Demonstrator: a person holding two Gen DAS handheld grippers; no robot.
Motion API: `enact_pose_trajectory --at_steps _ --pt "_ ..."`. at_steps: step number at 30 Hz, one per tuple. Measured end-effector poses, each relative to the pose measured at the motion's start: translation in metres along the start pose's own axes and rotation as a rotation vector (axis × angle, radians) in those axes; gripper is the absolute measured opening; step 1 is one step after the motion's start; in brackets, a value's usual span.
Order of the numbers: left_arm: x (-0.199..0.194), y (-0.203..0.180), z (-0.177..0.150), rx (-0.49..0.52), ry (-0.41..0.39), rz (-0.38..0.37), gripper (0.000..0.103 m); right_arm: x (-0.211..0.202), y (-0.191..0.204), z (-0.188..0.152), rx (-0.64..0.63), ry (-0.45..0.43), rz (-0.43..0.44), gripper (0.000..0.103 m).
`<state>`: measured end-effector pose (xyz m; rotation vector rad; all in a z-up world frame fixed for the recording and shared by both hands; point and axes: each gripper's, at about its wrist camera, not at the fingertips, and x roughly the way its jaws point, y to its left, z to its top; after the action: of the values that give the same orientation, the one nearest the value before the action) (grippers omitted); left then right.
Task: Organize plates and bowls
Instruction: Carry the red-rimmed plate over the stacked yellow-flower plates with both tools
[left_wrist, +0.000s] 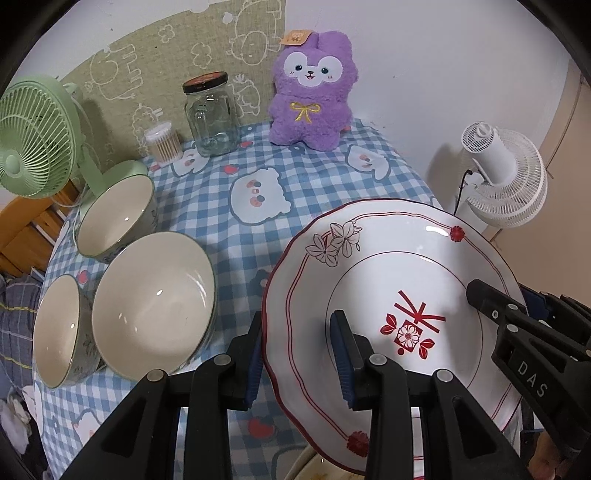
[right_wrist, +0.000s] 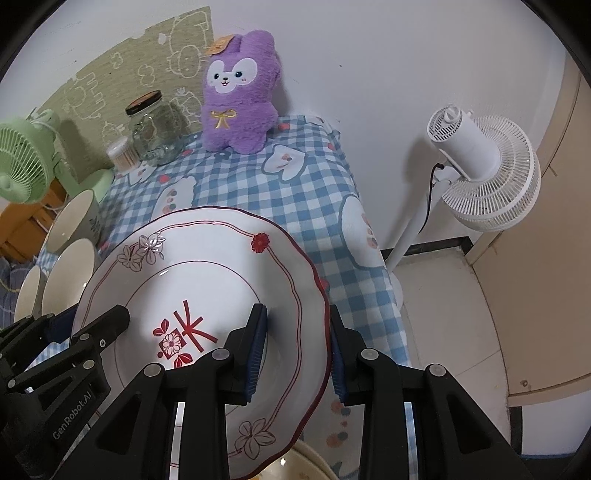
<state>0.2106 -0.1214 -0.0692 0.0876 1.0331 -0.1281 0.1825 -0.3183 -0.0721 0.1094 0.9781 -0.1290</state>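
A white plate (left_wrist: 399, 266) (right_wrist: 207, 280) with a dark red scalloped rim and red flower print hangs tilted above the checked tablecloth (left_wrist: 236, 236), held from both sides. My left gripper (left_wrist: 297, 325) is shut on its left rim, one pad under and one inside. My right gripper (right_wrist: 297, 314) is shut on the right rim the same way; its upper finger (left_wrist: 480, 291) lies over the plate's well. Three cream bowls (left_wrist: 118, 218) (left_wrist: 155, 302) (left_wrist: 57, 328) stand close together at the table's left. A cream rim (right_wrist: 306, 458) of another dish shows below the plate.
At the back stand a glass jar (left_wrist: 212, 114), a cotton swab box (left_wrist: 162, 144) and a purple plush (left_wrist: 314, 92). A green fan (left_wrist: 29, 136) is at the back left. A white standing fan (right_wrist: 480, 166) is on the floor off the table's right edge.
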Motion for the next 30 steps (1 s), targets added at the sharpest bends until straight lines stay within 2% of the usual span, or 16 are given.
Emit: enact_pose_trajectory --at_steps 14,30 --pt "-0.032 -0.002 -0.027 0.028 -0.032 -0.002 0.034 -0.030 0.005 -0.030 -0.032 -0.018 0.005 0.034" --pt "-0.050 -0.006 -0.063 0.060 -0.055 -0.015 0.034 -0.051 0.004 -0.068 -0.069 -0.028 0.002 0.034"
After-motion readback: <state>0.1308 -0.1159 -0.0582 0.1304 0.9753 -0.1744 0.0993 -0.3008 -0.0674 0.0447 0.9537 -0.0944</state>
